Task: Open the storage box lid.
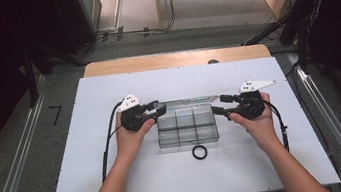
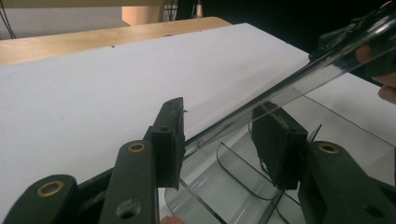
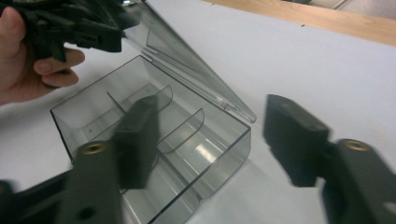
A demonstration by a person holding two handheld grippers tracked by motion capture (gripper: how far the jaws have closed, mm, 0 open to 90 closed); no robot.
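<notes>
2 grippers flank a clear box (image 1: 187, 129) in the middle of the white desk (image 1: 94, 177), its lid (image 1: 187, 102) raised at the far side. At the box's left end, the left gripper (image 1: 156, 109) has its jaws part-spread around the lid's edge; whether its pads (image 2: 170, 140) press the lid I cannot tell. At the right end the right gripper (image 1: 220, 105) stands with jaws spread, 1 over the box and 1 outside its end wall, holding nothing, and a black ring (image 1: 199, 152) lies on the desk just in front of the box.
</notes>
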